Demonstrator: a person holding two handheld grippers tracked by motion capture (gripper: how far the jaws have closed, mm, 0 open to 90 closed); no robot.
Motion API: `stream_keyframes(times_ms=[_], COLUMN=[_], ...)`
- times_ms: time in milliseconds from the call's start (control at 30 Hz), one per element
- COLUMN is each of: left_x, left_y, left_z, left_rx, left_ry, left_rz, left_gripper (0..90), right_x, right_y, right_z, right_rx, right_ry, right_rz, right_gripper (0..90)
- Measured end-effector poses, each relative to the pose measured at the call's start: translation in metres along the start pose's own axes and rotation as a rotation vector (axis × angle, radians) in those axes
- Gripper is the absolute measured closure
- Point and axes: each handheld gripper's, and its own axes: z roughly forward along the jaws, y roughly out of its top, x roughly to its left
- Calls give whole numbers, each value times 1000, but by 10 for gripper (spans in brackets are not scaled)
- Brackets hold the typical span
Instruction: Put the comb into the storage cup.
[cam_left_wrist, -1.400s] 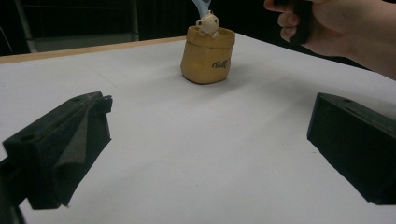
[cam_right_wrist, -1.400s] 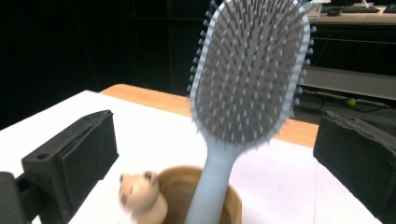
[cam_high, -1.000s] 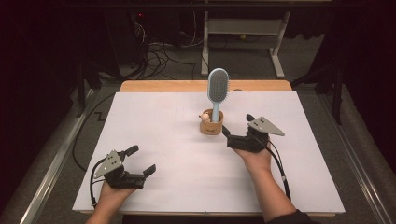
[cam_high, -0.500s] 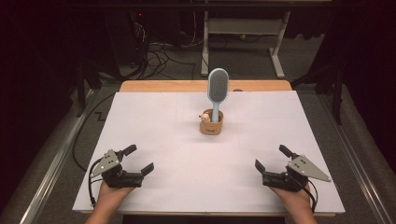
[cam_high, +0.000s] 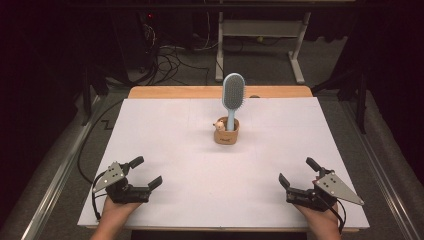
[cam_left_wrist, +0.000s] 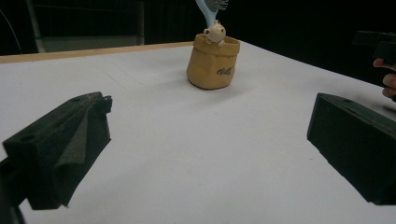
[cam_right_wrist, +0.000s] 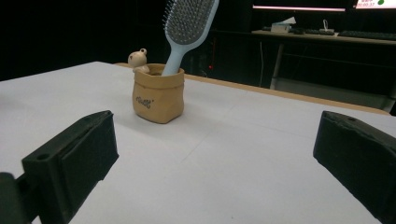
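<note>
Two grippers at the table's (cam_high: 150, 130) near corners, left gripper (cam_high: 147, 174) and right gripper (cam_high: 298, 173), jaws wide, empty. Beyond, mid-table toward the far edge: tan pouch (cam_high: 226, 135), script label unreadable, holding an upright blue hairbrush (cam_high: 233, 95).

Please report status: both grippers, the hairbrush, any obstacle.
Left gripper open, empty. Right gripper open, empty. Hairbrush upright in tan holder. Nothing in the way.
</note>
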Motion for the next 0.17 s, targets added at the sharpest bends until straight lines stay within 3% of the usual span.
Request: stream_keyframes(times_ms=[167], left_x=[-1], left_y=[3], left_z=[0], left_rx=[-14], left_ry=[8], left_rz=[21], left_gripper=[5], right_x=[-3], right_y=[0], right_z=[-4], right_rx=[-14], right_ry=[-15], right_rz=[11], right_gripper=[5])
